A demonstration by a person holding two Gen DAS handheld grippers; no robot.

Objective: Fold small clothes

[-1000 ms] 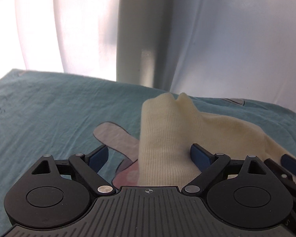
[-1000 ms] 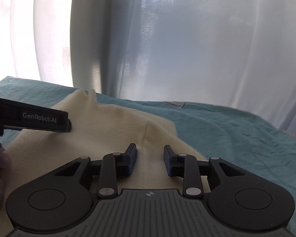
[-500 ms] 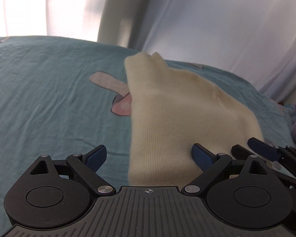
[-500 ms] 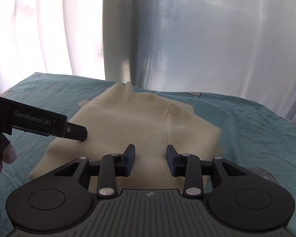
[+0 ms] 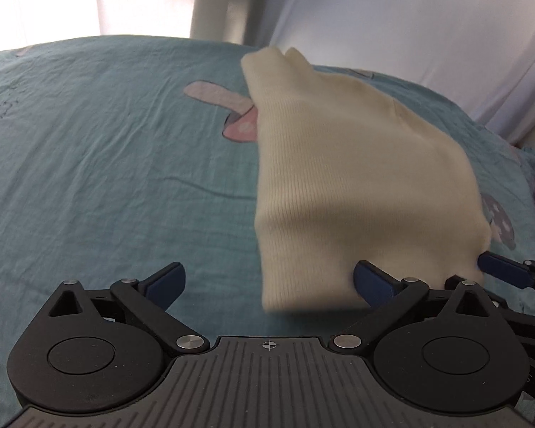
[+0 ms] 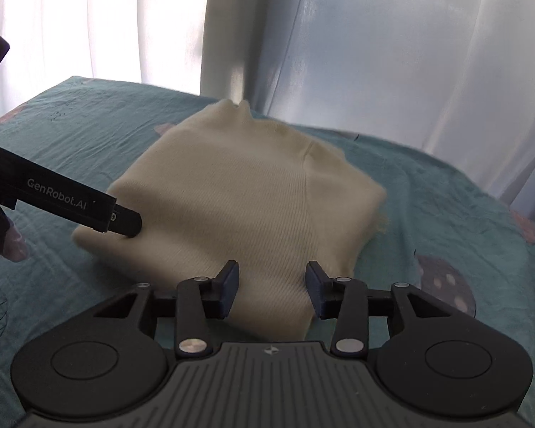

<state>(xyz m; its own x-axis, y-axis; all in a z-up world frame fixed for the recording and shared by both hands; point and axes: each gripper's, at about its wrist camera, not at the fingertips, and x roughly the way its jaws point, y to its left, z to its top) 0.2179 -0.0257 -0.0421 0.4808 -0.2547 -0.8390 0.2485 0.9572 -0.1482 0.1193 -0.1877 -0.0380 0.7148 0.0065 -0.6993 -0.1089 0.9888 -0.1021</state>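
- The cream knit garment (image 5: 356, 164) lies folded on the bed (image 5: 107, 142), long axis toward one o'clock.
- The left gripper (image 5: 267, 278) is spread wide, empty, over its near-left corner.
- The right gripper (image 6: 271, 278), jaws just widening, holds nothing at the near edge.

Left wrist view: over left gripper (image 5: 269, 280), close, angled down at bed (image 5: 107, 164).
Right wrist view: over right gripper (image 6: 271, 287), toward curtain (image 6: 374, 53).
Shared: knit (image 5: 356, 164), bed.

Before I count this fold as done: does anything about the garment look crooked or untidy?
Mostly neat. The cream knit garment lies folded on the teal sheet, but two small peaks poke up at its far end. Both grippers have let go.
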